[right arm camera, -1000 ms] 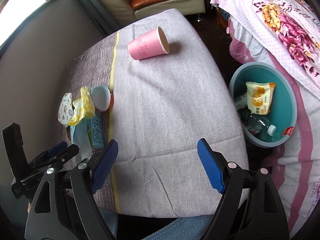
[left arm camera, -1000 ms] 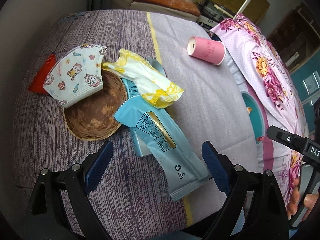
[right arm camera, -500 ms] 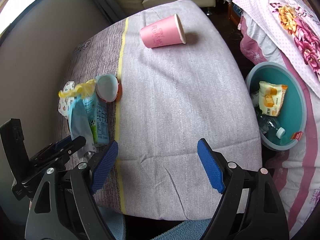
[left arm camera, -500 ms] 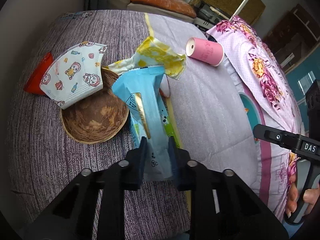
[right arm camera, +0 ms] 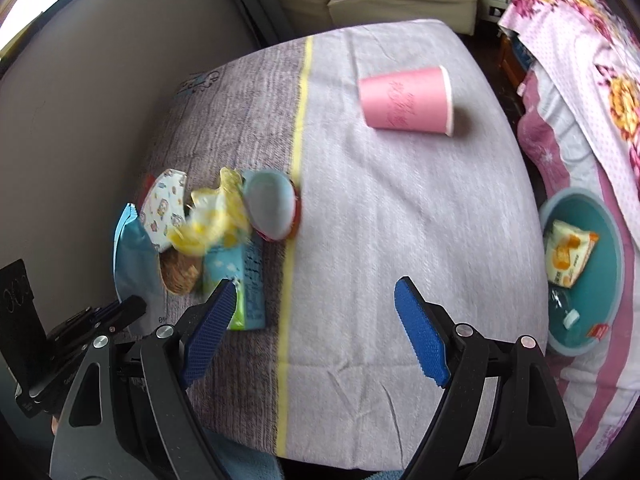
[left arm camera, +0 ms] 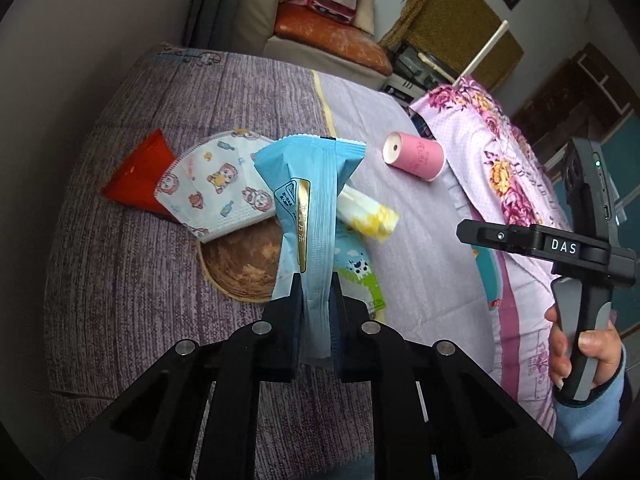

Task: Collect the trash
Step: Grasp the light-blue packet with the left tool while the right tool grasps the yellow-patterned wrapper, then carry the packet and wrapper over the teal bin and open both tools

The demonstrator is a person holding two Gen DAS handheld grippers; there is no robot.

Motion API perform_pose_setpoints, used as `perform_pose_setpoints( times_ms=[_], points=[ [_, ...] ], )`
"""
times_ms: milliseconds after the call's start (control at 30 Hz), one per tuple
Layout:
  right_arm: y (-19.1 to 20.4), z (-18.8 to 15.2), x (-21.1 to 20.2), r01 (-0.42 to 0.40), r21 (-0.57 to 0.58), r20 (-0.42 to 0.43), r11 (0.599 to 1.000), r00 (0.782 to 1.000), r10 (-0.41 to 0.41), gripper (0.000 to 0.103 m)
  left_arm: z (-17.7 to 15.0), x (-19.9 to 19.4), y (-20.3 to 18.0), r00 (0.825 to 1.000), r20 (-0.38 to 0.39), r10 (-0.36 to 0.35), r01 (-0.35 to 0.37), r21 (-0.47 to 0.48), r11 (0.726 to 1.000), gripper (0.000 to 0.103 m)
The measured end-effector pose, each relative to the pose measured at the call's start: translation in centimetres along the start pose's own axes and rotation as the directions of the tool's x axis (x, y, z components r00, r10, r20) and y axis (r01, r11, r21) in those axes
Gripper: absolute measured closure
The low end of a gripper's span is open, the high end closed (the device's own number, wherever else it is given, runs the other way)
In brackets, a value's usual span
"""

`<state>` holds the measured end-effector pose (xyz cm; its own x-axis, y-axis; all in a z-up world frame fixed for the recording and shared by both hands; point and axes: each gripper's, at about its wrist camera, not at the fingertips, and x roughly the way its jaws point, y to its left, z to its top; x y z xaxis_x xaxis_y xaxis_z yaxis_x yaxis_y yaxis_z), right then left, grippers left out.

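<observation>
Left gripper (left arm camera: 315,300) has just clamped its fingers on the blue wrapper (left arm camera: 310,200), mask (left arm camera: 216,188) just beyond; right gripper (right arm camera: 316,328) fingers wide, empty, cup (right arm camera: 406,100) well ahead.

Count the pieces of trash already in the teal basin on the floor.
3 visible: a yellow snack bag against the far wall of the basin, a clear bottle below it, and a small red-and-white scrap near the front rim. More may lie hidden underneath.

Table (right arm camera: 400,240) under a cloth, striped purple on one side, pale lilac on the other, yellow band between. Grey wall (right arm camera: 100,100) just beside it. Behind: cream sofa (left arm camera: 288,32) with orange cushion (left arm camera: 332,36). Floral pink bedding (left arm camera: 500,152) opposite the wall. Daylight at top corner (right arm camera: 24,16).
</observation>
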<state>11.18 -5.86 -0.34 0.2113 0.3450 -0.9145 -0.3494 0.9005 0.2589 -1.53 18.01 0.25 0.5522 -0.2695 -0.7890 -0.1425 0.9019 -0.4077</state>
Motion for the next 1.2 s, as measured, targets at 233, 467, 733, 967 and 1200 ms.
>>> perform_pose_setpoints(
  times_ms=[233,467,733,967,1200],
  points=[
    [4.2,2.8,2.9,0.004,-0.088,-0.007,0.996,1.000,-0.004,0.026,2.2,0.6,3.0,1.000,0.014,0.005,-0.004,-0.062,0.998,0.090],
    [7.5,4.0,7.0,0.006,-0.182,-0.064,0.983,0.998,-0.018,0.026,2.7,0.6,5.3,1.000,0.018,0.004,-0.002,-0.106,0.994,0.090],
    [8.3,3.6,9.6,0.003,-0.235,-0.096,0.972,0.995,-0.026,0.073,3.0,0.6,6.0,1.000,0.009,0.013,-0.012,-0.127,0.992,0.090],
    [5.7,2.5,6.4,-0.018,-0.180,-0.022,0.983,1.000,0.015,0.094,3.4,0.8,3.3,1.000,0.011,0.004,-0.003,-0.077,0.997,0.090],
    [1.6,1.1,2.9,-0.042,-0.081,0.029,0.996,0.999,0.044,0.094,3.6,2.2,-0.8,1.000,-0.013,-0.007,0.007,-0.006,1.000,0.090]
  ],
)
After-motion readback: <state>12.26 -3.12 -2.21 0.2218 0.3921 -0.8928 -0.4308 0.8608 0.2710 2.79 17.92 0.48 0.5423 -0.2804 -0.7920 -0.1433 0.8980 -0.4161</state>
